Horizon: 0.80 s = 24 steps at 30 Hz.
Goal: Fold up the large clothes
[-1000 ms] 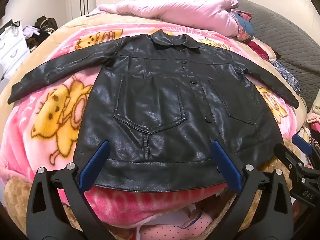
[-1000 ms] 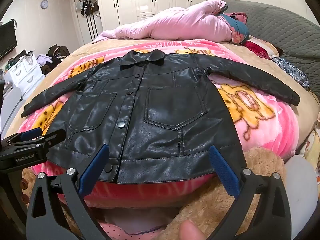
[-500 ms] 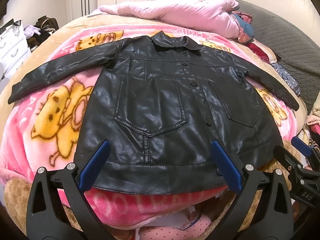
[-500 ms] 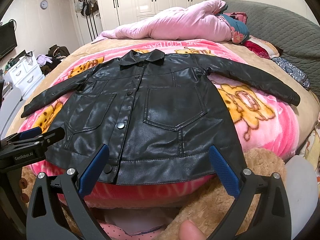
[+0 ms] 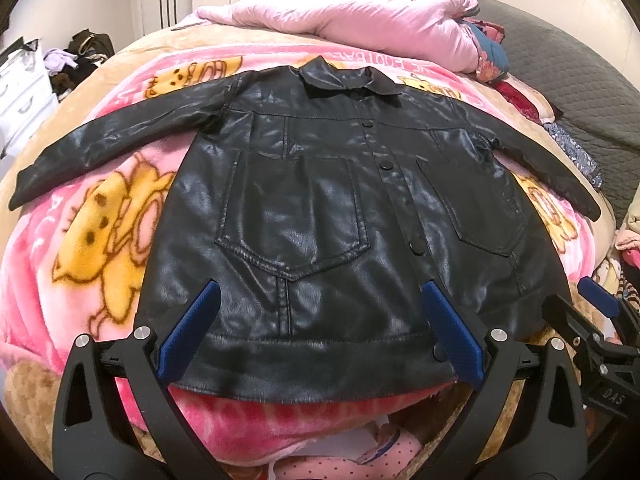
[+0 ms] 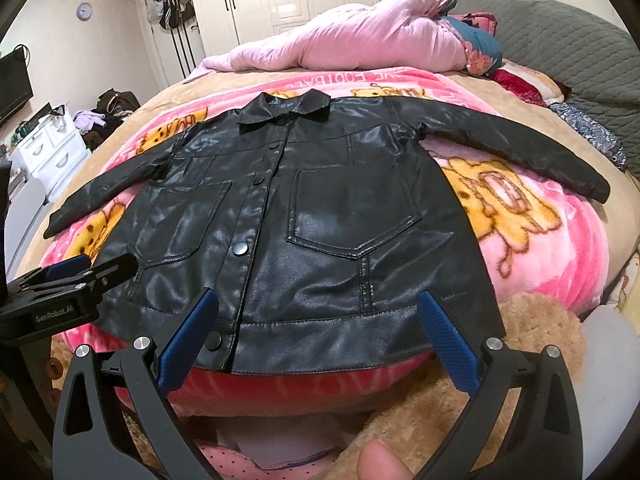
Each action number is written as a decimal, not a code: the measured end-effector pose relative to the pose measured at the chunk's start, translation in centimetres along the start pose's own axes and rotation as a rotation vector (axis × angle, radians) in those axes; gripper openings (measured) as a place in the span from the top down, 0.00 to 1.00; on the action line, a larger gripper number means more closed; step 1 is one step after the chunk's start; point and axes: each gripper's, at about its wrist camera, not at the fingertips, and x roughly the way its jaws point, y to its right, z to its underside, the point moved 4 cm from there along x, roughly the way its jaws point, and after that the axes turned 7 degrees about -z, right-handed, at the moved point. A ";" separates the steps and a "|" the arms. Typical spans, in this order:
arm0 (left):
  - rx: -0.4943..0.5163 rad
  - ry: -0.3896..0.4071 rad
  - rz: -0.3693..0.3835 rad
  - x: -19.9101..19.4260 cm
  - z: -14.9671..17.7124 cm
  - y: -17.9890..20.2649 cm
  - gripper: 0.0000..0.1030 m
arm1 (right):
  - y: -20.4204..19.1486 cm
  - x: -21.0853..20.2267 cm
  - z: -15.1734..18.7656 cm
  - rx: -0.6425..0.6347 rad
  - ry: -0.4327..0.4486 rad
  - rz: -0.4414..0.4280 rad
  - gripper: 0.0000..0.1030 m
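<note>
Both sets of jaws stand spread wide with nothing between their blue pads. With the jacket [image 5: 320, 220] as the landmark, the left gripper [image 5: 320, 336] hovers just short of its hem, below the left chest pocket, and the right gripper [image 6: 320, 336] hovers just short of the hem below the right pocket.

Starting at the left, the jacket's left sleeve [image 5: 112, 152] stretches outward as a long, narrow, glossy black tube. The body is smooth, shiny, leather-like material with faint creases, lying flat and face up, buttoned down the middle with round matte black snaps [image 5: 386, 165]. Two pointed patch pockets with stitched seams sit on either side of the button line, and a wide stitched band runs along the hem. A small pointed collar [image 5: 344, 80] lies at the far end. The right sleeve [image 6: 516, 148] stretches out on the other side.

Under the jacket is a plush pink blanket [image 5: 80, 240] printed with yellow cartoon bears; beyond the collar it bears pale upside-down lettering that seems to read "FOOTBALL". Farther past the collar lies a puffy pink quilt [image 5: 352, 20].

In the right wrist view the left gripper's body carries small white writing, too fine to read surely. A fingertip [image 6: 380, 460] shows at the bottom edge.
</note>
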 end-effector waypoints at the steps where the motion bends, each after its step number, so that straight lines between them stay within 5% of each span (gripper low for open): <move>1: -0.003 0.001 0.006 0.1 -0.2 0.0 0.09 | 0.0 0.2 -0.2 0.001 -0.004 0.000 0.04; 24: -0.015 0.017 -0.004 2.0 -4.0 1.7 0.09 | -0.5 2.0 -4.4 -0.019 0.027 -0.011 0.04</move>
